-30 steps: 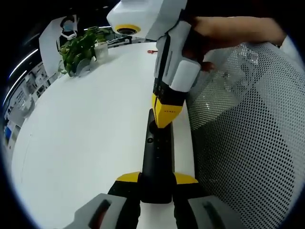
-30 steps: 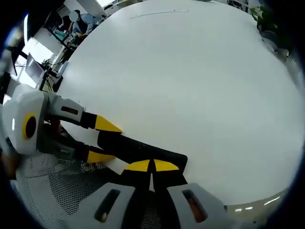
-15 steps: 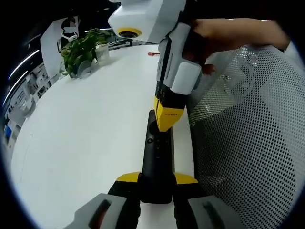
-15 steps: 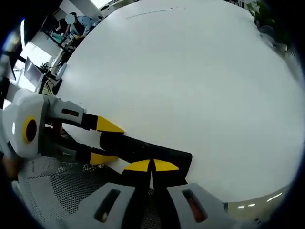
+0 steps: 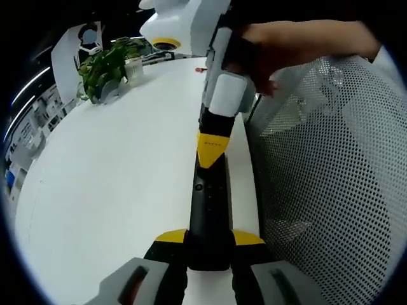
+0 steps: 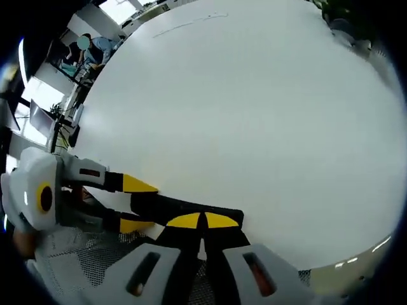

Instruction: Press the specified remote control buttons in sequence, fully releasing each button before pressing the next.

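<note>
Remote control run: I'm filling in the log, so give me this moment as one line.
left gripper: shut on remote | right gripper: shut, tip over remote's far end | table: white | contact: cannot tell

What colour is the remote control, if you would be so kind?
Black; the remote control shows best in the left gripper view.

Remote [image 5: 208, 210] on table [image 5: 114, 171], near edge; plant [image 5: 105, 67] far behind.
</note>
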{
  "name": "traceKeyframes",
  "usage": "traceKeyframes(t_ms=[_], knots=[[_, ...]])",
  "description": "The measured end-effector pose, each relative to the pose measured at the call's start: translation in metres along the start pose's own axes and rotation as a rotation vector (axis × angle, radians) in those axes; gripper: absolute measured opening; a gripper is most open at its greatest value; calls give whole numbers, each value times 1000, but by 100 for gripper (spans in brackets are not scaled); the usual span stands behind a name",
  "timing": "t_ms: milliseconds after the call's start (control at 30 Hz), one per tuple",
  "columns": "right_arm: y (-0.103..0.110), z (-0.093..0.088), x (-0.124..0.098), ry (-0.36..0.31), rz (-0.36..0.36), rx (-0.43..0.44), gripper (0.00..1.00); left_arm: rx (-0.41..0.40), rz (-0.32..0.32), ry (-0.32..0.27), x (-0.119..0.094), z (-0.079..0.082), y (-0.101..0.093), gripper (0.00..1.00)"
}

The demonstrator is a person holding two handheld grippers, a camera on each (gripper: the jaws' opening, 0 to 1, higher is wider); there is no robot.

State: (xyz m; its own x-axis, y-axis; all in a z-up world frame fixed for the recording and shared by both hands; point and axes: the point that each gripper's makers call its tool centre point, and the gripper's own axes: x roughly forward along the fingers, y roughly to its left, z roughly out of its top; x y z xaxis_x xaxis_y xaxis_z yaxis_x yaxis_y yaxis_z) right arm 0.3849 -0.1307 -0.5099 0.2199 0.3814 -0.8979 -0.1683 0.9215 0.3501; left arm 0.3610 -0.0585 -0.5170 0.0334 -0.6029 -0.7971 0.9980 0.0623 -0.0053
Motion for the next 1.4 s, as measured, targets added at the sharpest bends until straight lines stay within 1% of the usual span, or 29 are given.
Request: traceKeyframes(t_ms=[33, 100, 133, 167, 200, 300, 333, 367, 400, 433, 467, 500, 533, 600, 633, 700, 767, 800, 867, 933, 1033, 1200, 1267, 1333, 1400], knots=[[0, -2, -2, 13, 17, 24, 0, 2, -1, 2, 0, 0, 0, 25], [15, -3, -2, 15, 106, 73, 0, 0, 0, 9, 0, 0, 0, 25], [19, -3, -2, 18, 128, 78, 0, 1, 0, 9, 0, 0, 0, 25], [21, -4, -2, 23, 135, 76, 0, 0, 0, 8, 0, 0, 0, 25], [21, -5, 0, 31, 123, 63, 0, -1, 0, 6, 0, 0, 0, 25], [9, -16, 6, 95, 33, 3, 0, -2, 0, 4, 0, 0, 0, 25], [8, -17, 7, 100, 26, 3, 0, -2, 0, 4, 0, 0, 0, 25], [12, -12, 8, 73, 49, 13, 0, 4, -3, 8, 1, 0, 0, 25], [13, -12, 6, 72, 58, 26, 0, 6, -5, 13, 1, 0, 0, 25], [13, -12, 6, 74, 55, 25, 0, 11, -8, 18, 1, 0, 0, 25], [12, -13, 7, 77, 39, -14, 0, 12, -10, 21, 1, 1, 0, 25], [14, -14, 6, 79, 35, -21, 0, 12, -13, 23, 1, 1, 0, 25], [14, -13, 6, 62, 29, -42, 0, 12, -15, 24, 1, 0, 0, 25], [14, -14, 5, 47, 24, -31, 0, 9, -14, 21, 1, 0, 0, 25], [13, -13, 6, 46, 19, -9, 0, 12, -14, 20, 1, 0, 0, 25], [12, -12, 6, 59, 18, -4, 0, 9, -13, 20, 1, 0, 0, 25], [11, -12, 5, 62, 40, 6, 0, 11, -12, 19, 1, 1, 0, 25], [12, -12, 4, 56, 60, 25, 0, 10, -12, 18, 1, 0, 0, 25], [14, -13, 3, 60, 101, 100, 0, 12, -12, 18, 1, 1, 0, 25], [12, -13, 3, 63, 107, 133, 0, 17, -11, 17, 1, 1, 0, 24], [12, -12, 3, 68, 106, 119, 0, 18, -10, 17, 1, 1, 0, 24], [12, -16, 2, 101, 76, 54, 0, 39, -24, 31, 2, 2, -2, 24], [12, -16, 2, 109, 69, 48, 0, 44, -29, 29, 3, 3, -4, 24], [18, -21, 1, 146, 92, 47, 0, 51, -37, 26, 3, 3, -8, 24], [22, -21, 3, 159, 99, 50, 0, 64, -44, 22, 3, 4, -11, 24]])
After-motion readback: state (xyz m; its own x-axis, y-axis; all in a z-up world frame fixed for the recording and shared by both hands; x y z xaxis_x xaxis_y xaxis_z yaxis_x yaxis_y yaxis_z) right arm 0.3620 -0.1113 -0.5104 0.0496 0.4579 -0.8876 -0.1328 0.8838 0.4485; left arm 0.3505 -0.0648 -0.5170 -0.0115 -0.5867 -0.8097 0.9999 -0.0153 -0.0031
